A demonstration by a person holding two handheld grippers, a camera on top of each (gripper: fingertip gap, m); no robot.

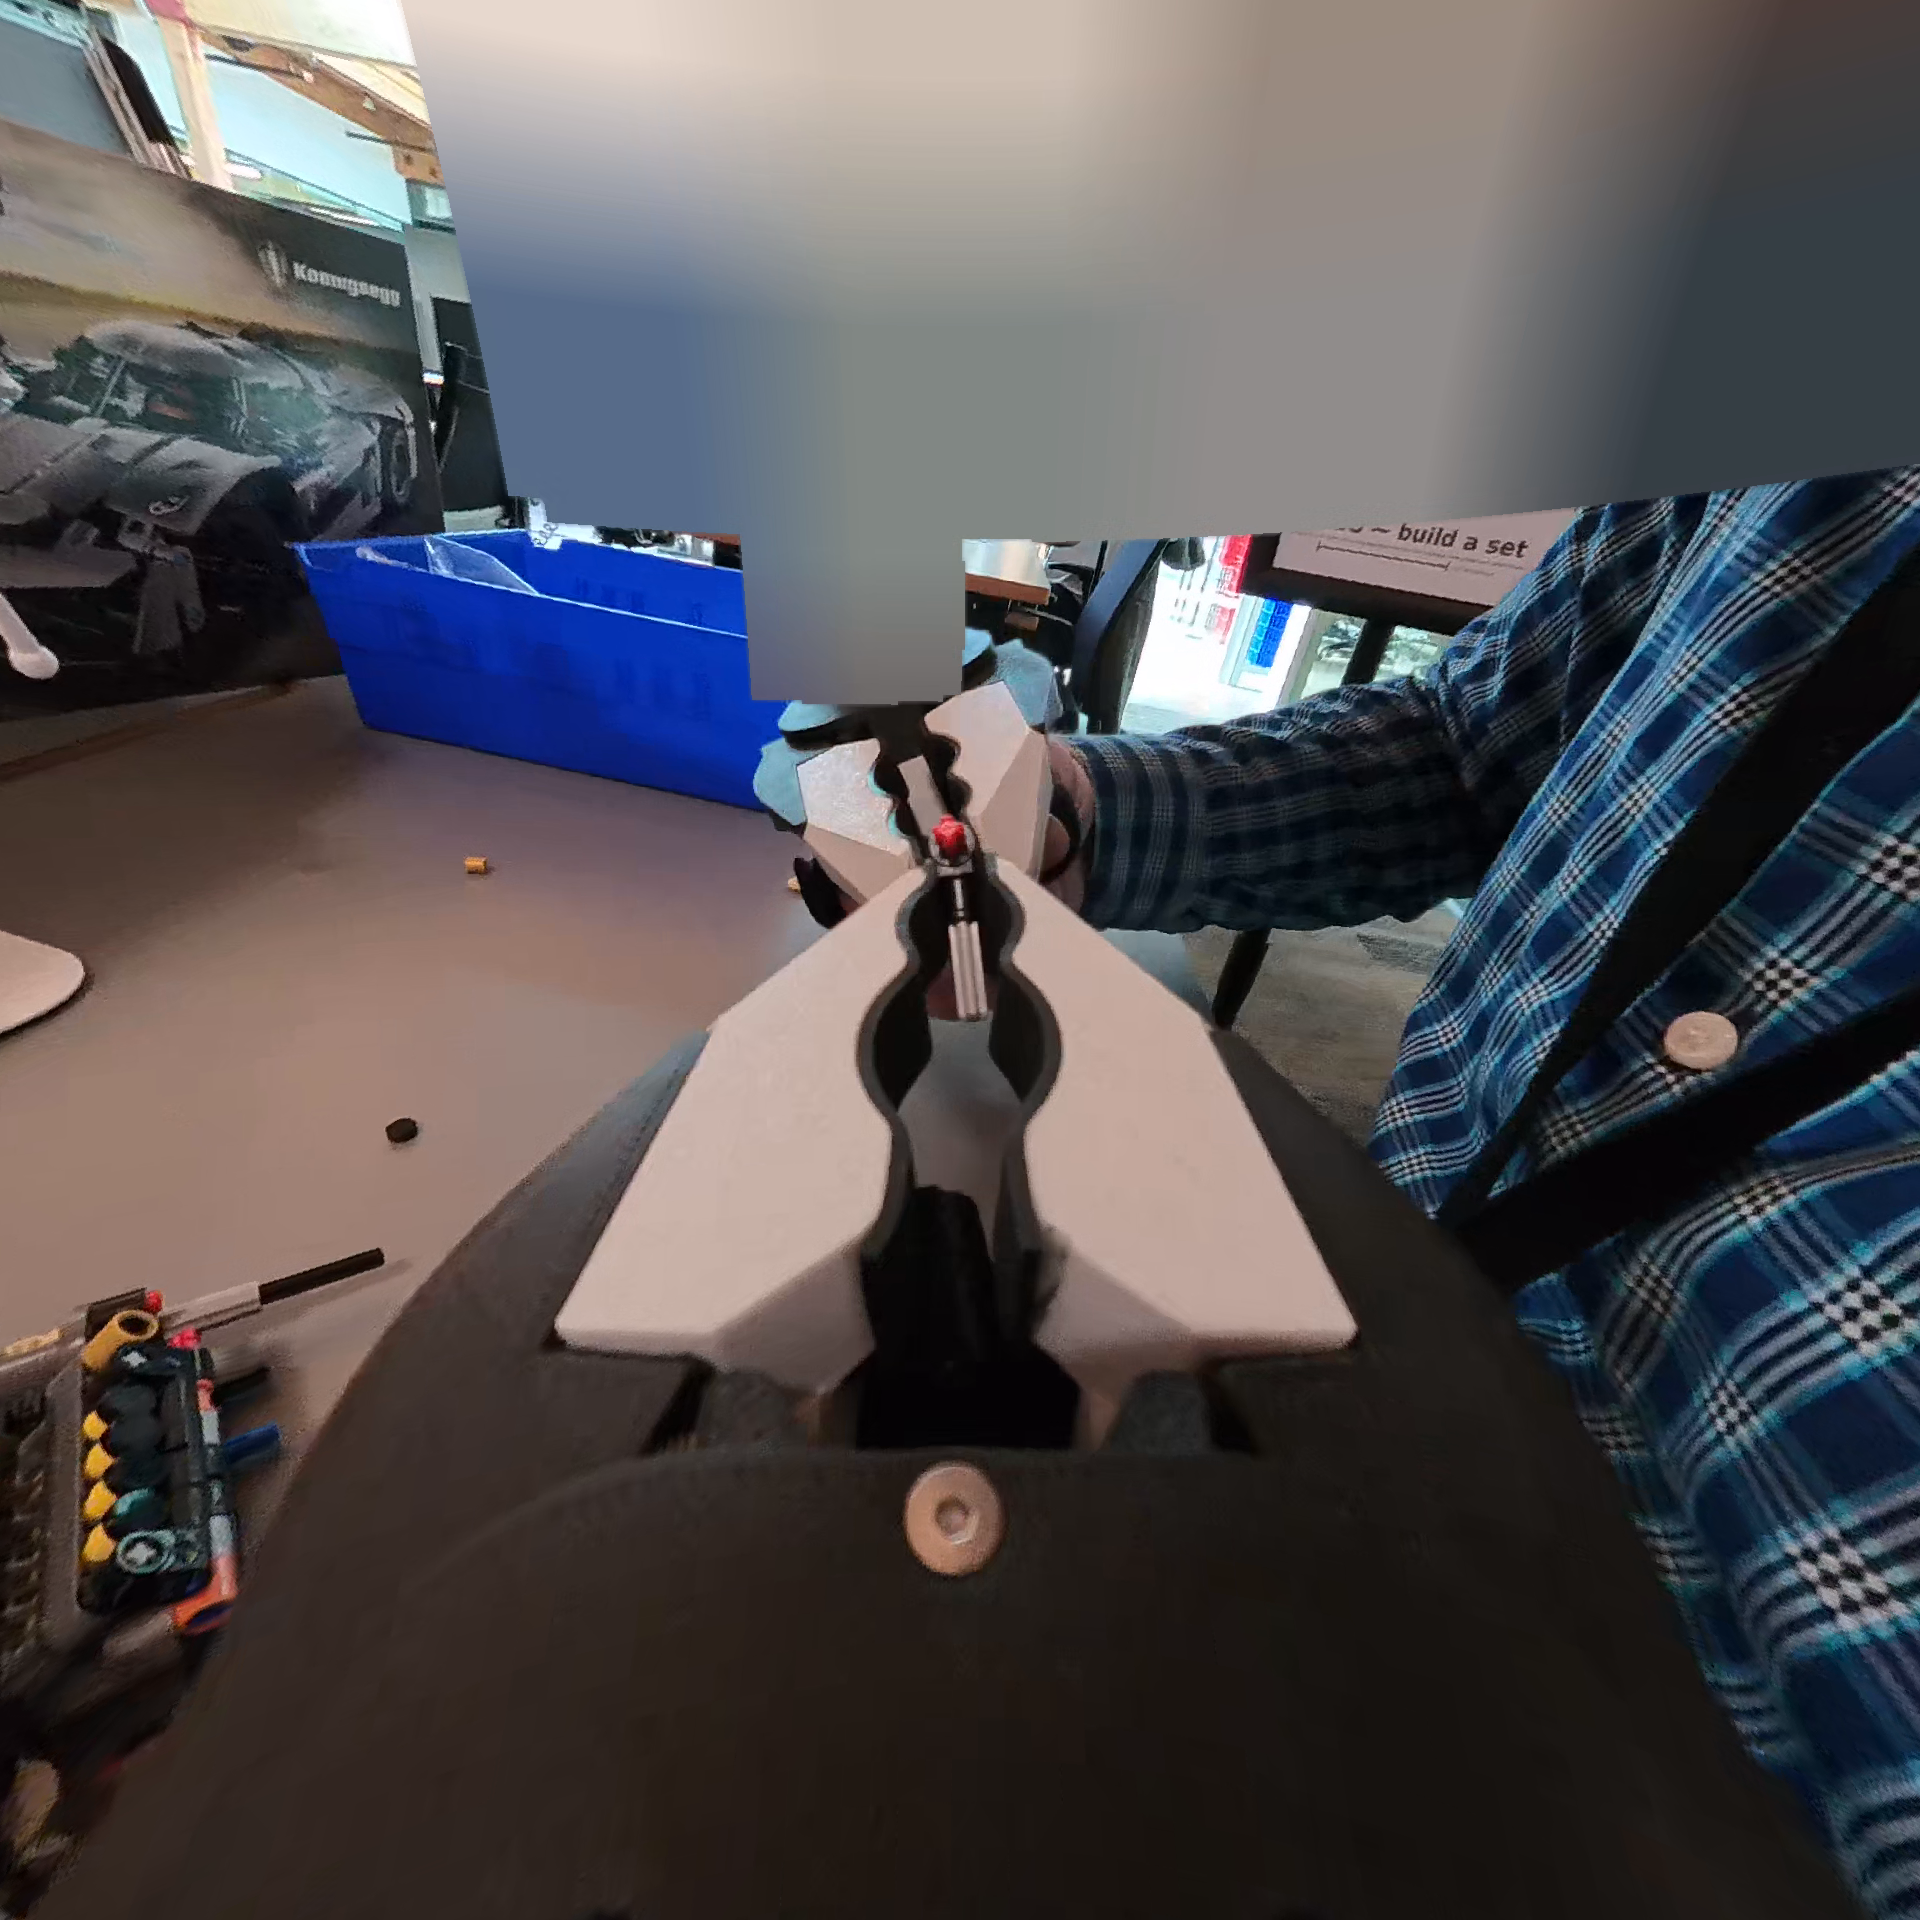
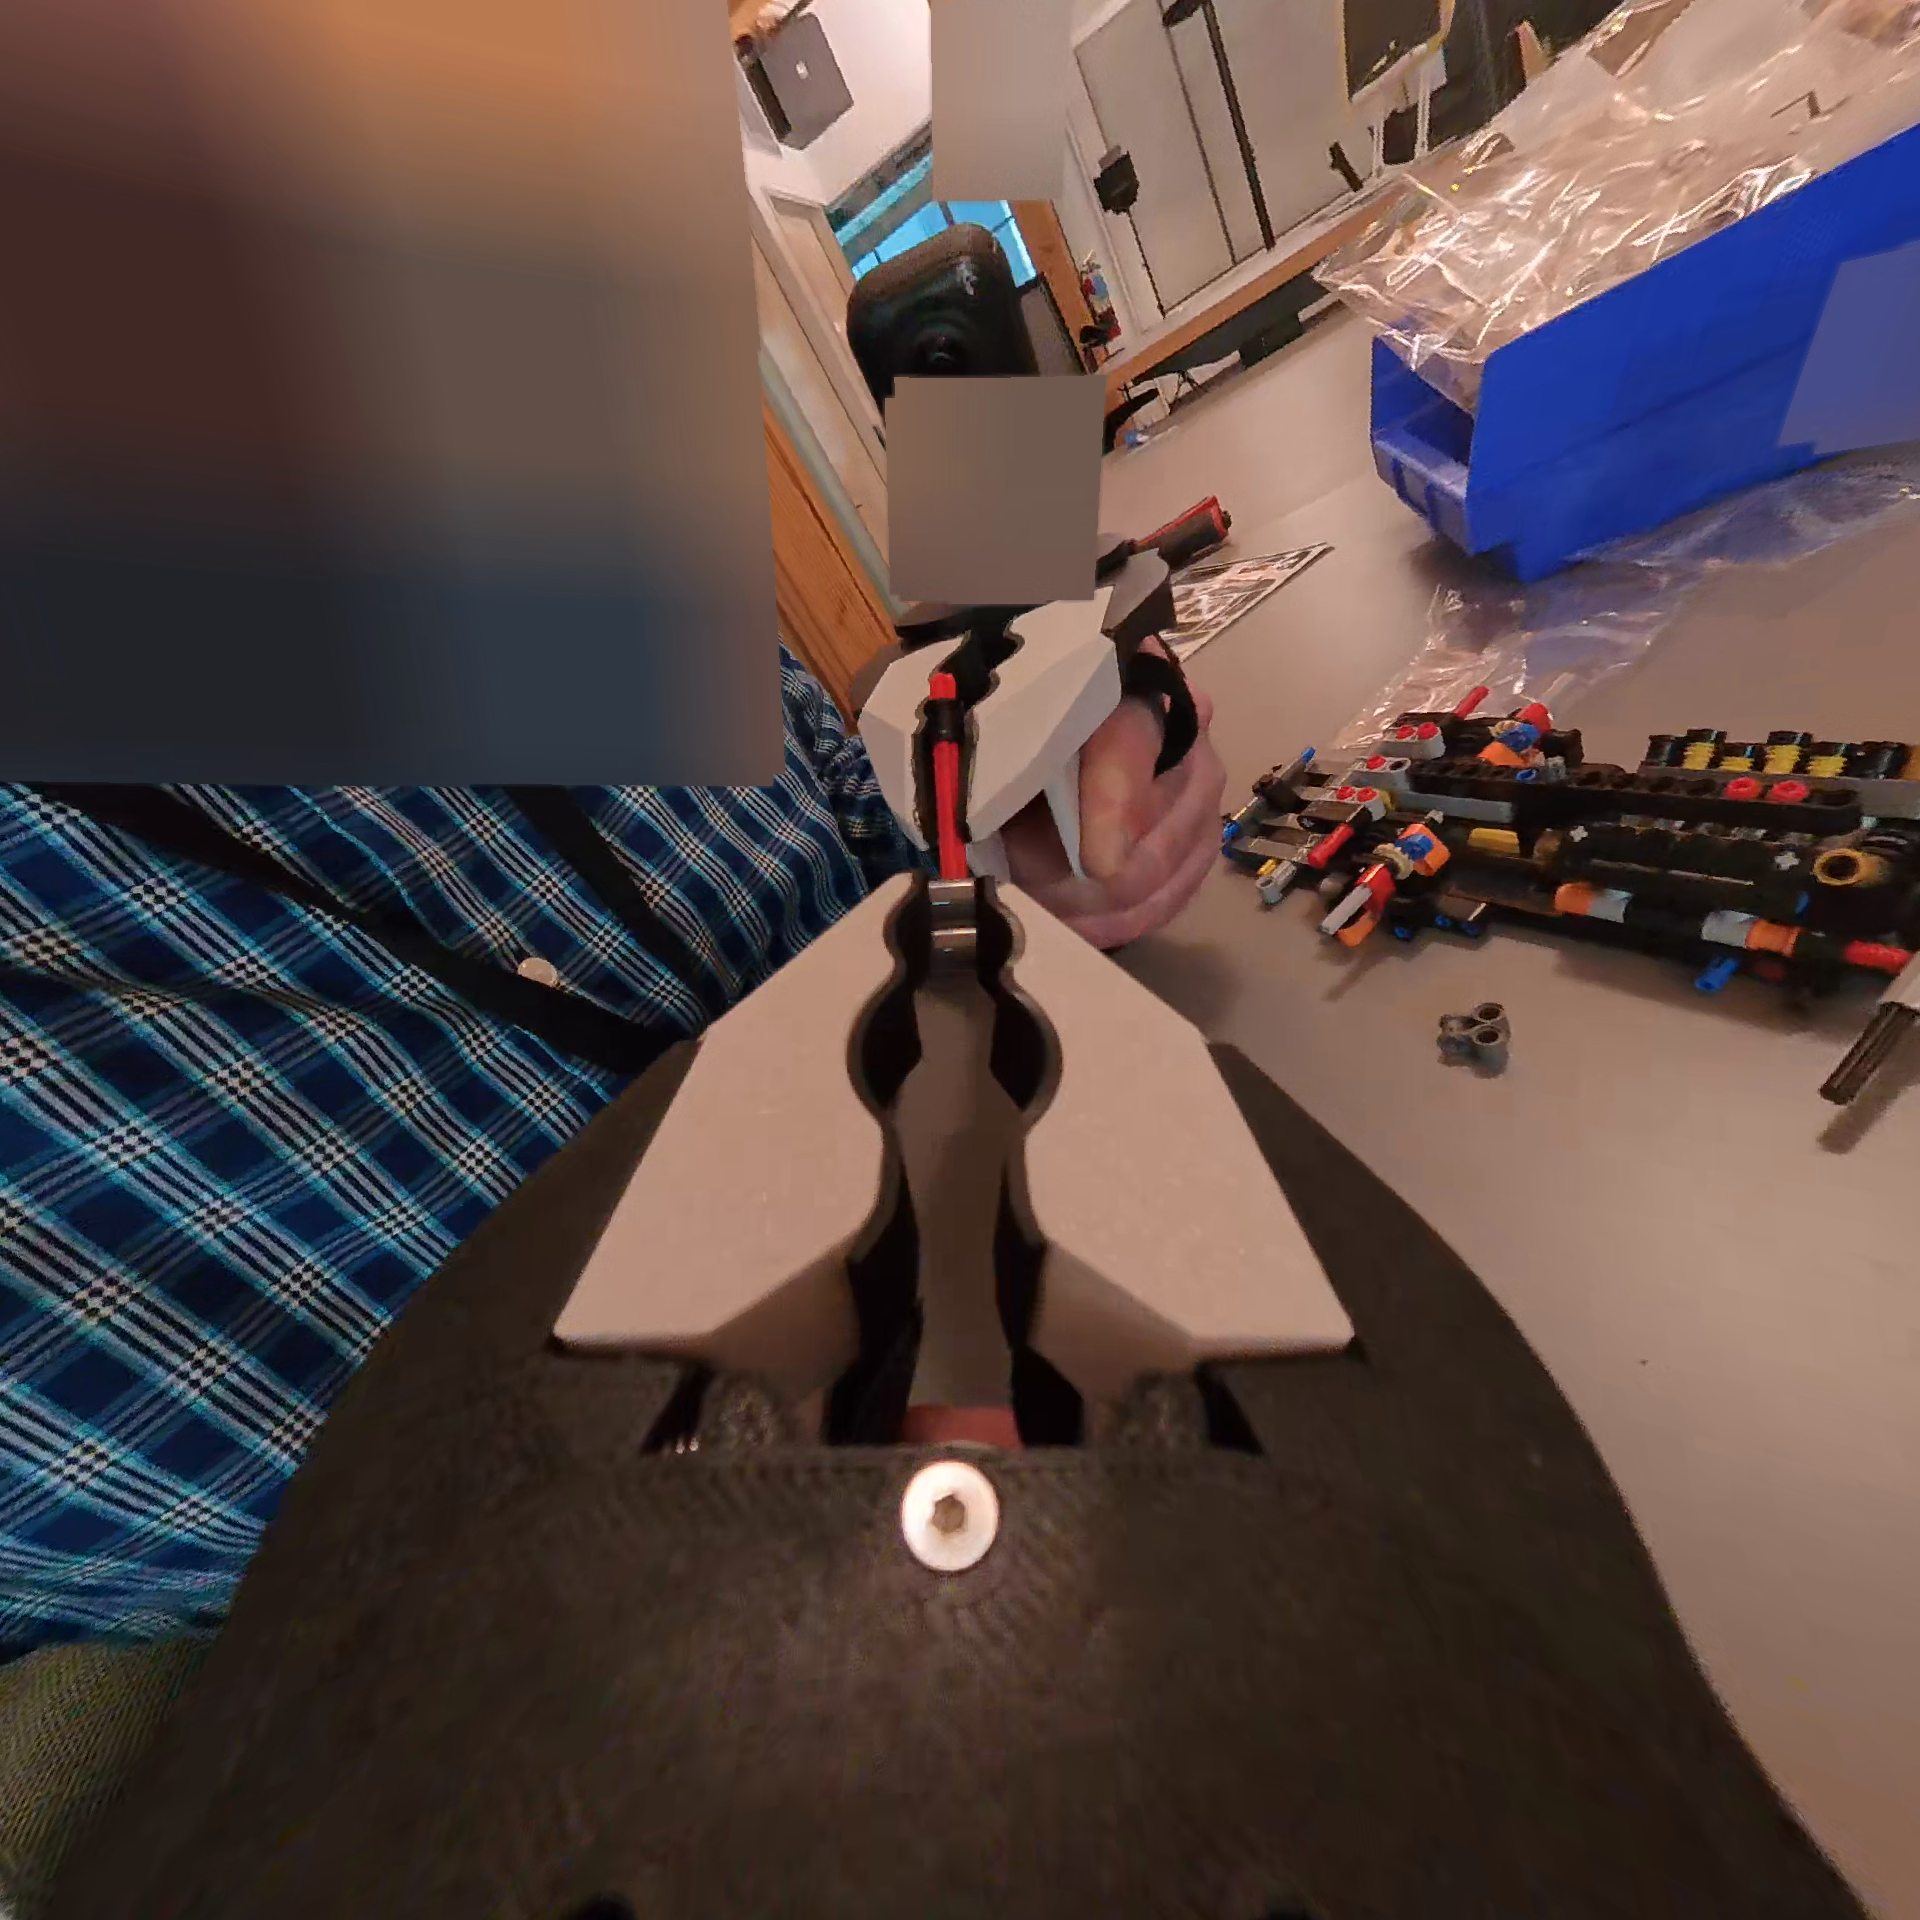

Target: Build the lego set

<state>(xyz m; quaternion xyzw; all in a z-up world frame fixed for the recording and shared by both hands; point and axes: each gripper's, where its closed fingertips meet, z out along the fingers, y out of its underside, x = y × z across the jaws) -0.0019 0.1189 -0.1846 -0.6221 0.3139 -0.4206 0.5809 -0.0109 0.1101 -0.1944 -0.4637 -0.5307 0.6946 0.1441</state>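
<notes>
In the left wrist view my left gripper (image 1: 961,894) is shut on a slim rod (image 1: 966,961), grey and black with a red end (image 1: 948,834). It is held in the air above the table edge. The right gripper (image 1: 925,800) faces it tip to tip at the red end. In the right wrist view my right gripper (image 2: 951,899) is shut on a small grey piece (image 2: 951,920) at the end of a red axle (image 2: 945,790). The axle runs into the left gripper (image 2: 945,727), with a black sleeve (image 2: 940,719) near its far end.
The part-built Lego chassis (image 2: 1558,831) lies on the grey table, and also shows in the left wrist view (image 1: 125,1455). A blue bin (image 2: 1662,395) with plastic bags (image 2: 1558,166) stands behind. A loose grey connector (image 2: 1475,1034) lies on the table, with a black stud (image 1: 401,1130) and a tan piece (image 1: 475,864). A person in a plaid shirt (image 1: 1662,935) is close by. Left and right tips are no more than a few centimetres apart.
</notes>
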